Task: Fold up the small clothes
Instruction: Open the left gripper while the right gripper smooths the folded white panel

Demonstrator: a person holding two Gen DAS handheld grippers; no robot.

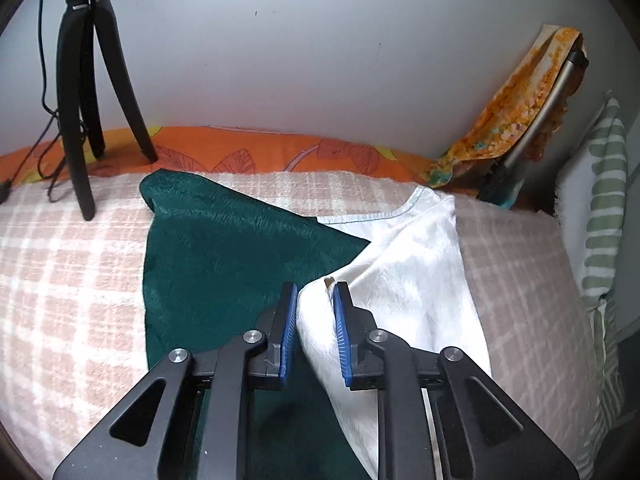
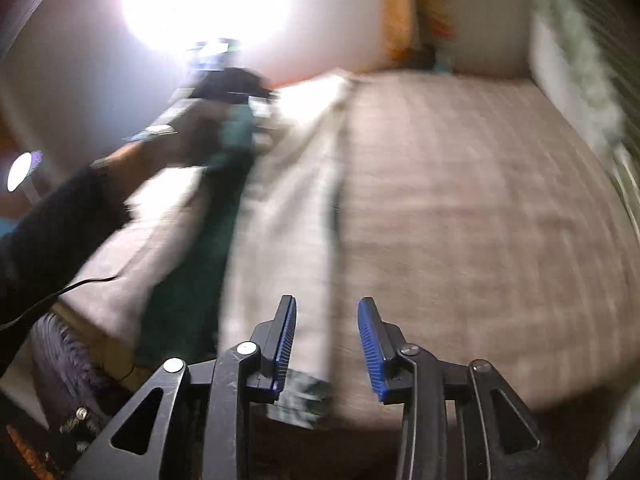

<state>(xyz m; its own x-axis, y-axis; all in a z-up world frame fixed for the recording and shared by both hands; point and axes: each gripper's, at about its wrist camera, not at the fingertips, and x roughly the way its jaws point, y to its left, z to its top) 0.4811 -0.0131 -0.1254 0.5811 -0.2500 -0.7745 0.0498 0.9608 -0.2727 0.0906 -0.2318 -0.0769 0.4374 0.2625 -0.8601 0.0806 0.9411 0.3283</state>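
Observation:
A small garment lies on the bed, plush dark green (image 1: 224, 248) on one side and white (image 1: 412, 264) on the other, where it is turned over. My left gripper (image 1: 314, 290) points down at the white fold's near corner. That edge lies in the narrow gap between its blue pads, and I see no pinch in the cloth. The right wrist view is blurred. There my right gripper (image 2: 328, 304) stands open over the white strip (image 2: 280, 220) and the blanket, with nothing between its pads. A person's hand (image 2: 192, 132) is over the green part (image 2: 188, 280).
A pink and white checked blanket (image 1: 60, 280) covers the bed. A black tripod (image 1: 80, 100) with a cable stands at the back left on an orange sheet (image 1: 248, 152). An orange patterned cloth (image 1: 516, 92) leans in the corner, and a green striped pillow (image 1: 600, 208) lines the right side.

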